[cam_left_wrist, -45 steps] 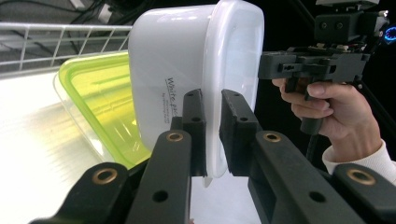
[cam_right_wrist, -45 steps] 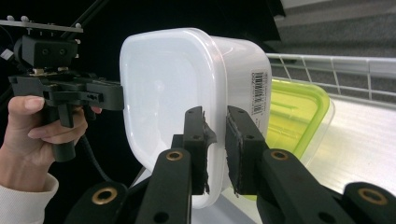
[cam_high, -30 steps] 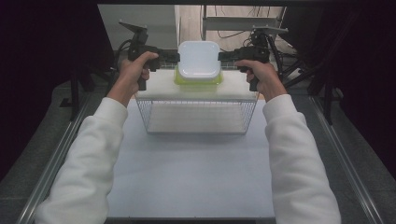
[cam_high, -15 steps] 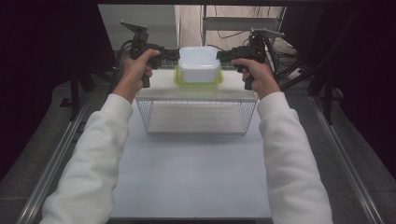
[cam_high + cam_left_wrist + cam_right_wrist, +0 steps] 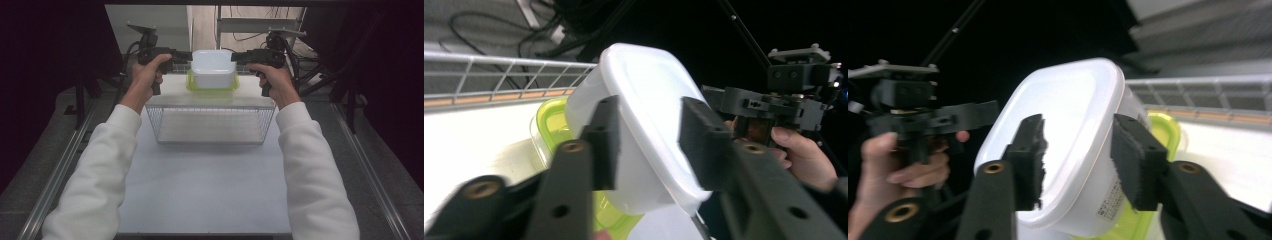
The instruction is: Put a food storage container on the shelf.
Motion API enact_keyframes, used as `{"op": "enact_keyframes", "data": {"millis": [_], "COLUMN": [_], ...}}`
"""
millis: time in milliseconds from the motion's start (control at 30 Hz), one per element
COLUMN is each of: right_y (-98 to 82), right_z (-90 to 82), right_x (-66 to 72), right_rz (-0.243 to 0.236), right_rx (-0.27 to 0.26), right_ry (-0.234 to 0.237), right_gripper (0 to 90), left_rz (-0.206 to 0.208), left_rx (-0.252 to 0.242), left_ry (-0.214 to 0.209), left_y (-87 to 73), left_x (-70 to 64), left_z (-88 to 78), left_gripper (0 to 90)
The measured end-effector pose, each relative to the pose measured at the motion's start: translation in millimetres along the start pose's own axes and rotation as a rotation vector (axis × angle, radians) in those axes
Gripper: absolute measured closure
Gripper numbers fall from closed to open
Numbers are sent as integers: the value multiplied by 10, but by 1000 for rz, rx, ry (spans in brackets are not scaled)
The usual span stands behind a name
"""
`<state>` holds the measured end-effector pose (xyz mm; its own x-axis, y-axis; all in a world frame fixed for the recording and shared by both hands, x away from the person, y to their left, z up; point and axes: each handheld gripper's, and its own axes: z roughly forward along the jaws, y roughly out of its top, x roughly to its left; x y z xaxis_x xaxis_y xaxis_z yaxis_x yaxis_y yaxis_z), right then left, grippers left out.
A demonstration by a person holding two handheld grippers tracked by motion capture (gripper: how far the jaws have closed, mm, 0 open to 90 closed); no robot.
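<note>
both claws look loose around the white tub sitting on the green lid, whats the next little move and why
Probably draw both claws straight back, sideways away from the white tub. The left claw and right claw have just been opening, and gaps show between their pads and the tub's rim. It already rests inverted on the green lid atop the wire rack, so the placing looks done.

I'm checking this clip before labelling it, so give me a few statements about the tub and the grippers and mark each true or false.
1. The white tub sits in a green lid. True.
2. The tub lies inside the wire basket. False: it stands on top of the basket, on the white board over it.
3. The left gripper and right gripper flank the tub from opposite sides. True.
4. Both grippers are clamped tight on the tub. False: their jaws have just been opening, and gaps show beside the pads.
5. The tub is red. False: it is white.
</note>
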<state>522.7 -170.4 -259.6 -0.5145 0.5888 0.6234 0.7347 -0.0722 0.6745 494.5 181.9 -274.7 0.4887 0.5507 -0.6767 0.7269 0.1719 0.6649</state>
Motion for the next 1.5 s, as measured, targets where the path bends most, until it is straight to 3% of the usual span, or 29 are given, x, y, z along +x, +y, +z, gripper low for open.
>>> {"op": "enact_keyframes", "data": {"millis": [233, 367, 467, 533, 600, 700, 1000, 1267, 1400, 1500], "right_y": [-94, -207, -315, -408, -530, -684, -1088, -1576, -1888, -2086], "right_z": [-233, -381, -465, -502, -529, -582, -836, -1092, -1168, -1202], "right_x": [263, 337, 358, 372, 383, 379, 290, 150, 7, -115], "right_rz": [-208, -291, -342, -384, -423, -454, -456, -458, -461, -449], "right_rx": [-46, -51, -43, -27, -1, 15, 10, -9, 0, -6], "right_ry": [-74, -84, -80, -86, -86, -88, -97, -90, -102, -81], "right_gripper": [389, 349, 334, 334, 334, 334, 339, 342, 342, 345], "left_rz": [147, 235, 292, 358, 388, 400, 402, 379, 371, 377], "left_rx": [11, 8, 11, 40, 41, 43, 20, 22, 30, 40], "left_ry": [48, 83, 89, 102, 116, 109, 89, 79, 83, 86], "left_y": [-184, -328, -452, -570, -654, -777, -1280, -1813, -2048, -2223], "left_x": [-213, -308, -365, -430, -459, -467, -467, -323, -223, -146], "left_z": [-188, -336, -447, -513, -563, -627, -820, -895, -892, -871], "left_gripper": [396, 329, 289, 272, 253, 247, 245, 251, 258, 261]}}
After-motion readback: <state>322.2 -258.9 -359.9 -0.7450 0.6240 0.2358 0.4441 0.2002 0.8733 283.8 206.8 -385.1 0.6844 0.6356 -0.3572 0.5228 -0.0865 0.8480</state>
